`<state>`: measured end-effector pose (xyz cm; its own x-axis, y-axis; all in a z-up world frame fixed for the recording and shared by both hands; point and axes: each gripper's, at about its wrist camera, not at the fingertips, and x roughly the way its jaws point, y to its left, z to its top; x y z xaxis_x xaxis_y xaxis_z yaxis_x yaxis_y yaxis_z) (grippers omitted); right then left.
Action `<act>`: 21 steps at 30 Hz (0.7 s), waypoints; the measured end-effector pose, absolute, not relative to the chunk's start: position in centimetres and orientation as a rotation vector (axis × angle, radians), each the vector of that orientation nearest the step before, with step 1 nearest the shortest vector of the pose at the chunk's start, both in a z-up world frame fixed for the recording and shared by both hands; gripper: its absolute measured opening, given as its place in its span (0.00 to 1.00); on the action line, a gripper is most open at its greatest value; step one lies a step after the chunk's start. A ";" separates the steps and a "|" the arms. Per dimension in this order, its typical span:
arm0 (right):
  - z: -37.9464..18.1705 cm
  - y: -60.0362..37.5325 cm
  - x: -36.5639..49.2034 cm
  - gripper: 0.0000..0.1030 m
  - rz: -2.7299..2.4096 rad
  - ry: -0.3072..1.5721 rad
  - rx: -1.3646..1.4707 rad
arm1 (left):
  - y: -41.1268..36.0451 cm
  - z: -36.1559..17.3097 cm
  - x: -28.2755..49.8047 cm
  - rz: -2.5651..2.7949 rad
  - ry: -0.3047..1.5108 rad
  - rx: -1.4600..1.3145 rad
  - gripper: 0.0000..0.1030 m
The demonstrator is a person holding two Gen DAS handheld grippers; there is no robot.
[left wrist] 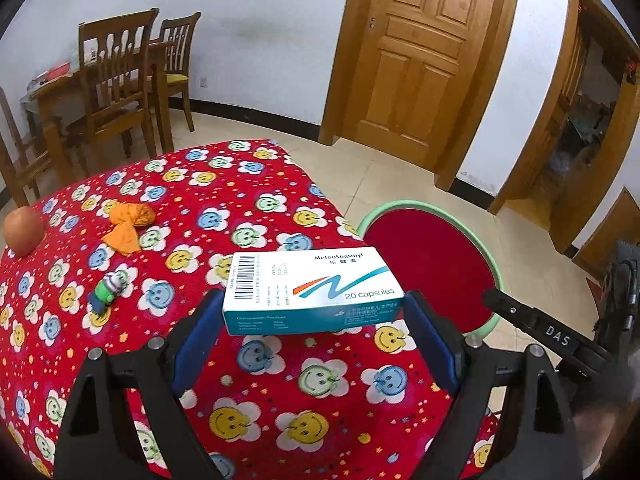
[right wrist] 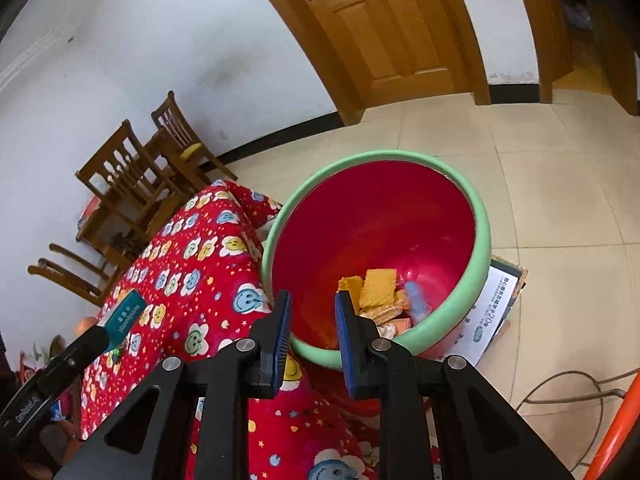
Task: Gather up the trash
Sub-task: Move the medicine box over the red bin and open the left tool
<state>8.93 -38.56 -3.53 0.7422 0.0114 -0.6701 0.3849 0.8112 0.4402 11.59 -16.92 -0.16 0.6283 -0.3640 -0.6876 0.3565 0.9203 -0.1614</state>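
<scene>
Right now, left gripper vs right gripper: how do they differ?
The left gripper is spread wide and clamped on the medicine box; the right gripper is narrow and holds nothing. The left is above the red tablecloth; the right points into the red bin. Both have blue pads.

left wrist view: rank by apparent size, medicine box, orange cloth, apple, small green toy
1. medicine box, but it sits closest to the camera, between the left gripper's jaws, so it looks inflated
2. orange cloth
3. apple, cut off at the frame edge, so close to the cloth
4. small green toy
</scene>
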 end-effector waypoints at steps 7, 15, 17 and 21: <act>-2.7 -39.4 7.6 0.31 -0.215 0.676 0.620 | -19.4 -0.6 11.9 -0.456 0.790 0.031 0.86; -2.2 -40.6 6.4 0.33 -0.254 0.648 0.631 | -22.8 -0.9 12.7 -0.518 0.777 0.084 0.86; -2.3 -41.0 6.1 0.36 -0.266 0.645 0.638 | -23.6 -1.1 12.8 -0.532 0.775 0.096 0.86; -2.6 -41.8 5.6 0.43 -0.295 0.641 0.654 | -25.3 -1.7 13.3 -0.561 0.777 0.115 0.86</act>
<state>5.62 -41.83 -2.56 0.7697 -0.0575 -0.6358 0.4453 0.7620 0.4701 13.27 -25.34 -1.66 0.5753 -0.4370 -0.6914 0.5193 0.8482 -0.1040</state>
